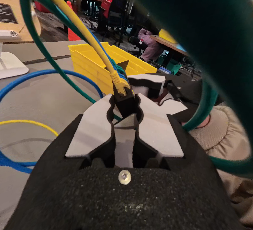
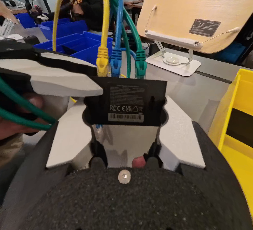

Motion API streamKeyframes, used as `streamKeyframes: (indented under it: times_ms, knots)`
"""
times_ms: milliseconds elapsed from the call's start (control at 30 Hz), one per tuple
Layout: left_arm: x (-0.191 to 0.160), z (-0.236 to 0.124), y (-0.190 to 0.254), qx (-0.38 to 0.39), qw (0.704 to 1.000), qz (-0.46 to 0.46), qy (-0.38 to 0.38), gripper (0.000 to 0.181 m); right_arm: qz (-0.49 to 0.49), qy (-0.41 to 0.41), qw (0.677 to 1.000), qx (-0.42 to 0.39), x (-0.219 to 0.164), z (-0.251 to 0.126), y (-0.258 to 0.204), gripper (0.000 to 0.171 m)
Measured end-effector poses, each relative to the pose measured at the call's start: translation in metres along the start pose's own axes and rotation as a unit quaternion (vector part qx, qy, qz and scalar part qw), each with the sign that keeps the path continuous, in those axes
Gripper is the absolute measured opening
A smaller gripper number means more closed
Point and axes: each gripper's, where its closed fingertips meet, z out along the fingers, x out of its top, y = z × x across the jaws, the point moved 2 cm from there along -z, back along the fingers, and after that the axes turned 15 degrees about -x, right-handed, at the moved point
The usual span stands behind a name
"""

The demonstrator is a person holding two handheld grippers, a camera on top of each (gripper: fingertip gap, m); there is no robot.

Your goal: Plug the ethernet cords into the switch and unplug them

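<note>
The black switch (image 2: 127, 100) is held label side toward the right wrist camera. My right gripper (image 2: 125, 107) is shut on its two side edges. A yellow plug (image 2: 102, 61), a blue plug (image 2: 116, 61) and a green plug (image 2: 140, 63) sit in ports along its far edge, and their cords arch overhead. My left gripper (image 1: 123, 98) is shut on the switch (image 1: 125, 107) at its end by the yellow plug (image 1: 117, 85). It enters the right wrist view from the left (image 2: 98, 80). The right gripper (image 1: 157, 94) shows beyond it in the left wrist view.
A yellow bin (image 1: 87, 60) stands close behind the switch, also at the right edge (image 2: 232, 113). Blue bins (image 2: 76, 42) lie far left. A wooden stand on a white base (image 2: 184, 17) is at the back. Cord loops (image 1: 41, 72) lie on the grey table (image 1: 41, 100). A loose blue plug (image 2: 99, 127) lies below the switch.
</note>
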Motion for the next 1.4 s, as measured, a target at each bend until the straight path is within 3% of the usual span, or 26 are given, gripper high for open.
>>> streamKeyframes:
  times_ms: [33,267,367,567,667,800,900,1000,1100,1133,1300,1400]
  knots:
    - [-0.003,0.001,0.0,0.009,1.0,0.004,-0.008,0.028,-0.002,-0.005,1.0,-0.007,-0.004,0.003,-0.001,0.105]
    - [-0.014,0.005,0.002,0.034,0.998,0.035,-0.042,0.028,0.001,0.022,0.999,0.033,-0.019,0.007,-0.001,0.105]
    - [-0.019,-0.004,0.007,0.031,0.996,0.051,-0.07,0.037,0.009,0.028,0.999,0.018,-0.02,0.006,0.008,0.104]
    - [-0.067,-0.076,0.008,0.072,0.991,0.039,-0.104,0.037,0.005,0.048,0.998,-0.032,-0.016,0.003,0.038,0.1]
    - [-0.092,-0.113,0.001,0.117,0.987,0.01,-0.112,0.037,-0.015,0.004,1.0,-0.009,-0.032,0.01,0.03,0.1]
    - [-0.078,-0.134,-0.017,0.156,0.976,0.05,-0.14,0.039,-0.05,-0.039,0.997,0.038,-0.049,0.017,0.003,0.1]
    - [-0.047,-0.126,-0.028,0.164,0.941,0.18,-0.235,0.053,-0.066,-0.065,0.993,0.073,-0.061,0.019,-0.014,0.1]
    - [-0.026,-0.104,-0.035,0.158,0.859,0.333,-0.354,0.068,-0.065,-0.083,0.992,0.07,-0.066,0.021,-0.009,0.1]
    - [0.003,-0.095,-0.039,0.184,0.767,0.443,-0.427,0.047,-0.04,-0.083,0.994,0.065,-0.064,0.02,0.0,0.099]
    - [0.013,-0.096,-0.037,0.191,0.754,0.45,-0.439,0.045,-0.043,-0.084,0.994,0.053,-0.064,0.021,0.004,0.099]
    - [0.017,-0.084,-0.028,0.075,0.796,0.379,-0.466,0.057,-0.048,-0.085,0.993,0.073,-0.071,0.014,-0.003,0.1]
    - [-0.002,-0.06,-0.048,0.023,0.775,0.379,-0.505,0.063,-0.067,-0.08,0.99,0.098,-0.071,0.01,-0.013,0.1]
